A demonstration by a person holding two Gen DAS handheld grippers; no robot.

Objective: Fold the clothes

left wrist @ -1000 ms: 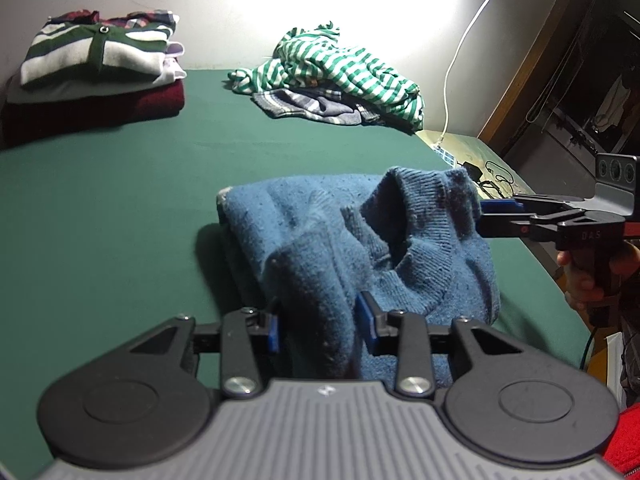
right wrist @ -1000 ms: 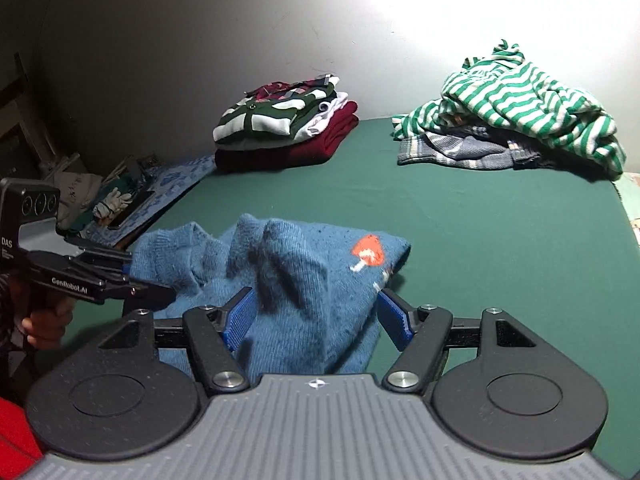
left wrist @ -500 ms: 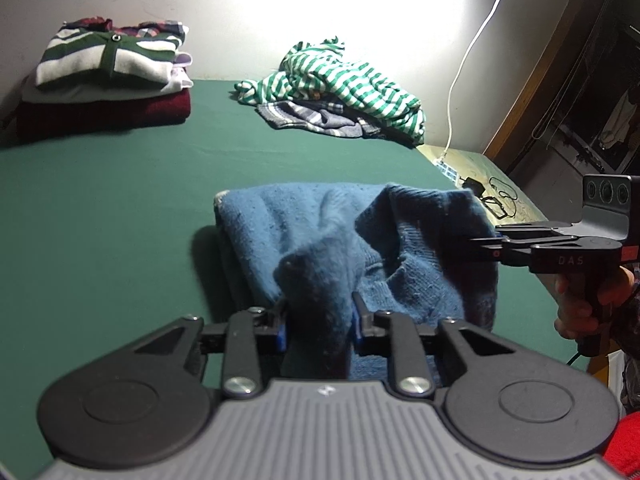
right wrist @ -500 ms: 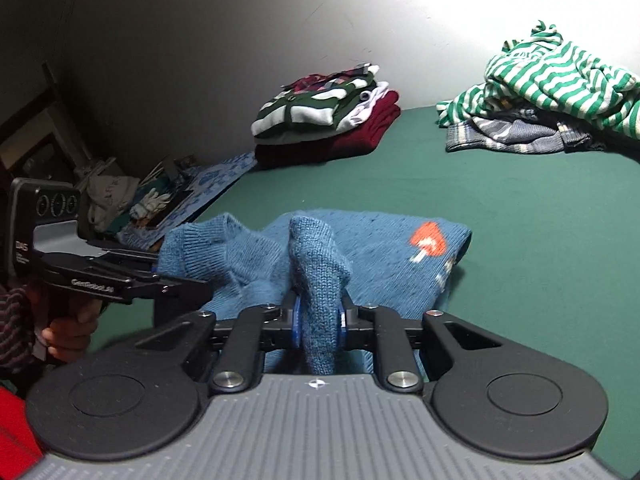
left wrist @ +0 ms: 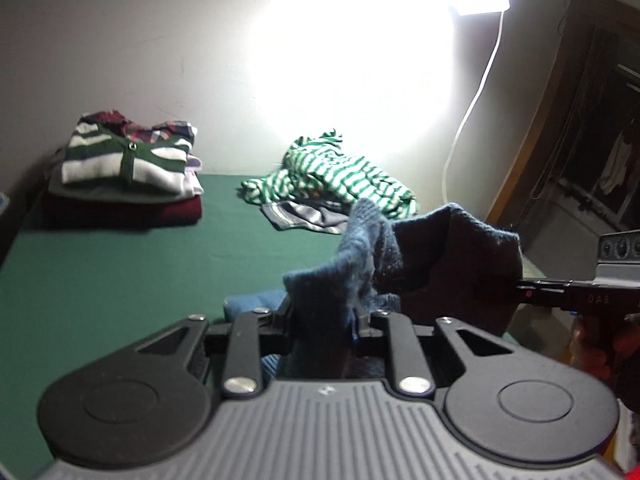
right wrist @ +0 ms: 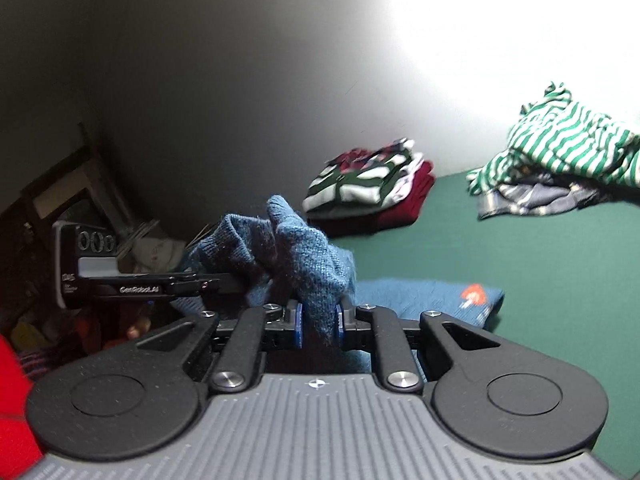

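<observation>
Left wrist view gives me my left gripper (left wrist: pixel 322 318) clamped on a bunched fold of the blue knit sweater (left wrist: pixel 332 292), the fabric rising up between the fingers and hiding their tips. Off to the right I see my right gripper (left wrist: pixel 490 290) reaching in sideways, its tip buried in the darker, shadowed side of the same sweater, with a hand (left wrist: pixel 596 344) round its handle. Part of the sweater hangs lifted between the two tools; a lower part lies on the green surface (left wrist: pixel 120 280) just beyond my left fingers.

On the right wrist camera my right gripper (right wrist: pixel 318 322) has its blue pads (right wrist: pixel 297 323) pressed in on a thick wad of the sweater (right wrist: pixel 308 256). My left gripper (right wrist: pixel 236 282) comes in from the left, closed on the knit as well. Beyond, the rest of the garment rests flat on the green surface (right wrist: pixel 560 280), an orange patch (right wrist: pixel 472 294) facing up.

Against the far wall I have a folded stack of clothes (left wrist: pixel 128 172) at the left and, well apart from it, a loose heap topped by a green-and-white striped top (left wrist: pixel 340 176)
</observation>
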